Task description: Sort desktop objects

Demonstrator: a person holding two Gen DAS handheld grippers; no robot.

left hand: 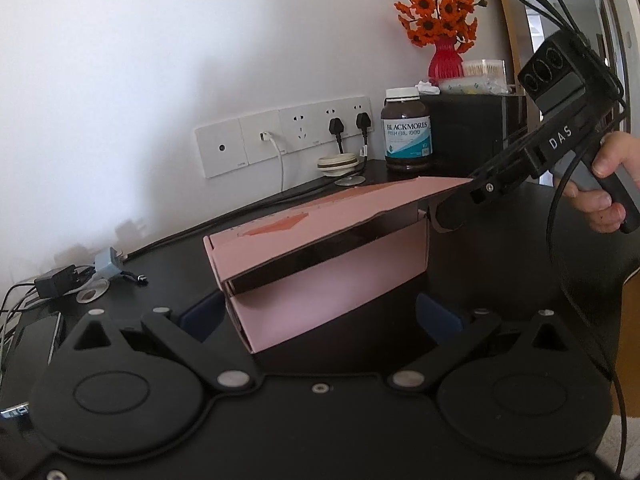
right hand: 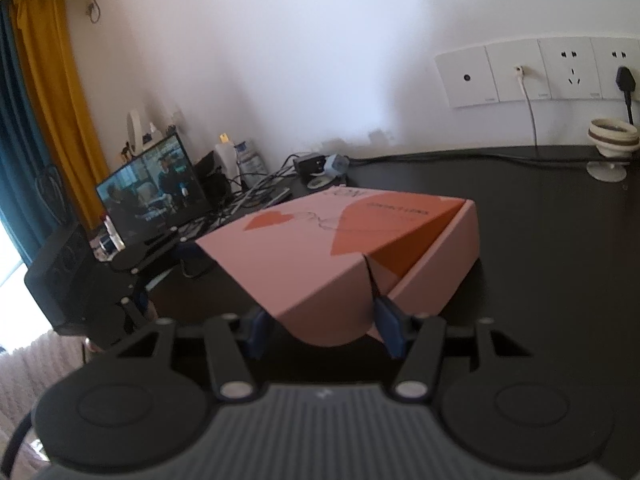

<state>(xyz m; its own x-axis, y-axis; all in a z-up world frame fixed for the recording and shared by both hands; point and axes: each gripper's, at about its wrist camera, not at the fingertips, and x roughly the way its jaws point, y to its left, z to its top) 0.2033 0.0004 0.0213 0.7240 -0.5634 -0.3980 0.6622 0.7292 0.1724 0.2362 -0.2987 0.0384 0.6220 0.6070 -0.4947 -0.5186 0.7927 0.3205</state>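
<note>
Right wrist view: the right tool (right hand: 320,328) pinches the pink box's (right hand: 432,272) lid flap (right hand: 320,280) at 6 o'clock; the left tool (left hand: 320,316) straddles the box base, jaws open. The thin card could crease or slip.

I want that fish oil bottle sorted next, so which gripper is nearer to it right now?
Right. The right gripper, at the pink box lid, sits just in front of the fish oil bottle; the left gripper is further back, behind the box.
</note>
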